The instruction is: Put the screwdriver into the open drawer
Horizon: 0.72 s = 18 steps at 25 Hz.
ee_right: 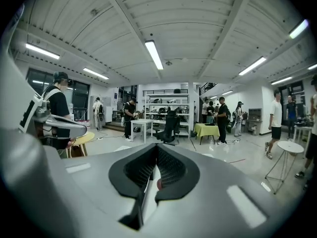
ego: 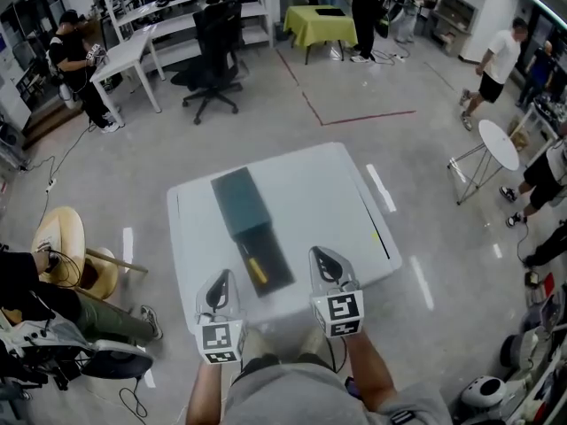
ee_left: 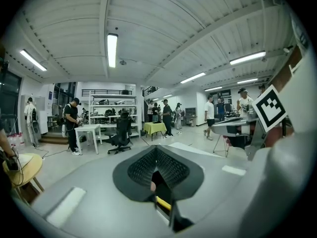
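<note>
A dark teal box point(ego: 239, 201) lies on the white table point(ego: 328, 193), its drawer point(ego: 280, 271) pulled out toward me. Inside the drawer lies the screwdriver point(ego: 256, 269) with its yellow handle. In the left gripper view a bit of that yellow handle point(ee_left: 163, 203) shows below the jaws. My left gripper point(ego: 223, 275) hovers just left of the drawer's near end, shut and holding nothing; its pads meet in the left gripper view point(ee_left: 156, 151). My right gripper point(ego: 317, 253) hangs to the right of the drawer, also shut and empty, with the jaws pressed together in the right gripper view point(ee_right: 156, 151).
A black office chair point(ego: 213, 38) and a yellow-covered table point(ego: 321, 23) stand far beyond the table. A round white side table point(ego: 498, 144) is at the right and a wooden stool point(ego: 60, 237) at the left. Several people stand around the room.
</note>
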Each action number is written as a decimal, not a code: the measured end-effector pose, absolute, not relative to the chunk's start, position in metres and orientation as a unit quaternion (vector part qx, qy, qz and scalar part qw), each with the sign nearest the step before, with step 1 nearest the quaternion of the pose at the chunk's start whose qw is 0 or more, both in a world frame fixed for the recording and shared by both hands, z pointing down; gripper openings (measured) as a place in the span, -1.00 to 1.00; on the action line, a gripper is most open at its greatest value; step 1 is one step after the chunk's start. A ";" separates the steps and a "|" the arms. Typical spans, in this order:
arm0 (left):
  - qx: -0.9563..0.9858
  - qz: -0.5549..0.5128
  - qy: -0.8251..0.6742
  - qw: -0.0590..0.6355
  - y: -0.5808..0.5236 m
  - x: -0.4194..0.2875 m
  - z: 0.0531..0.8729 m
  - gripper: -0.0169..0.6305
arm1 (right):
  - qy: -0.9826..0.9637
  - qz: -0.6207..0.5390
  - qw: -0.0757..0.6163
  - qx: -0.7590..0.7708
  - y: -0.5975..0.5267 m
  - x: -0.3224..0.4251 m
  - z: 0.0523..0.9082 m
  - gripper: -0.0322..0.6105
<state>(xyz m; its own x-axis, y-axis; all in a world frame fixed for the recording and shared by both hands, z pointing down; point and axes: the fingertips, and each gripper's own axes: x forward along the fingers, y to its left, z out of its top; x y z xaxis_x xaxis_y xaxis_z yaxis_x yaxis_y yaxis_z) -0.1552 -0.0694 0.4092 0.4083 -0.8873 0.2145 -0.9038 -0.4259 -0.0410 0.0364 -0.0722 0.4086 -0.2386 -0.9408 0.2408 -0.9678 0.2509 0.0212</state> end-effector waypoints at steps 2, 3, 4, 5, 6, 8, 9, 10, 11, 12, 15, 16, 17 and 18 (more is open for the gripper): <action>0.839 0.105 -0.533 0.040 -0.066 -0.156 0.412 -0.91 | -0.783 0.061 0.102 0.611 -0.066 0.039 0.411 -0.89; 0.839 0.107 -0.532 0.041 -0.064 -0.157 0.414 -0.91 | -0.782 0.060 0.102 0.612 -0.063 0.040 0.413 -0.89; 0.839 0.108 -0.532 0.042 -0.063 -0.158 0.416 -0.91 | -0.781 0.060 0.101 0.613 -0.061 0.041 0.414 -0.89; 0.839 0.109 -0.532 0.043 -0.061 -0.159 0.417 -0.91 | -0.781 0.061 0.101 0.614 -0.058 0.042 0.415 -0.89; 0.838 0.111 -0.532 0.044 -0.059 -0.160 0.418 -0.91 | -0.780 0.063 0.100 0.614 -0.055 0.043 0.416 -0.89; 0.838 0.113 -0.533 0.044 -0.055 -0.163 0.419 -0.91 | -0.780 0.065 0.099 0.615 -0.049 0.043 0.418 -0.89; 0.837 0.113 -0.533 0.045 -0.053 -0.163 0.420 -0.91 | -0.780 0.066 0.099 0.615 -0.047 0.043 0.419 -0.89; 0.837 0.113 -0.534 0.046 -0.052 -0.164 0.421 -0.91 | -0.779 0.066 0.098 0.616 -0.044 0.043 0.420 -0.89; 0.836 0.114 -0.534 0.048 -0.051 -0.164 0.422 -0.91 | -0.779 0.066 0.099 0.616 -0.043 0.043 0.420 -0.89; 0.836 0.114 -0.534 0.049 -0.050 -0.164 0.423 -0.91 | -0.779 0.066 0.099 0.616 -0.042 0.044 0.421 -0.89; 0.834 0.117 -0.537 0.052 -0.051 -0.166 0.426 -0.91 | -0.780 0.067 0.101 0.613 -0.043 0.043 0.422 -0.89; 0.834 0.117 -0.537 0.052 -0.051 -0.166 0.426 -0.91 | -0.781 0.067 0.103 0.612 -0.044 0.043 0.423 -0.89; 0.834 0.116 -0.537 0.052 -0.052 -0.165 0.425 -0.91 | -0.782 0.067 0.104 0.611 -0.045 0.042 0.423 -0.89; 0.834 0.116 -0.537 0.052 -0.052 -0.165 0.425 -0.91 | -0.782 0.067 0.105 0.610 -0.045 0.042 0.423 -0.89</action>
<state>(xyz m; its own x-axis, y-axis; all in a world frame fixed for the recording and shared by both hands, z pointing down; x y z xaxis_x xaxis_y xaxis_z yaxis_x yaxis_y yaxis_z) -0.1649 -0.0520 0.4248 0.3958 -0.8839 0.2490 -0.9082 -0.4170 -0.0367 0.0424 -0.0454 0.4230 -0.2332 -0.9410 0.2453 -0.9689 0.2463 0.0236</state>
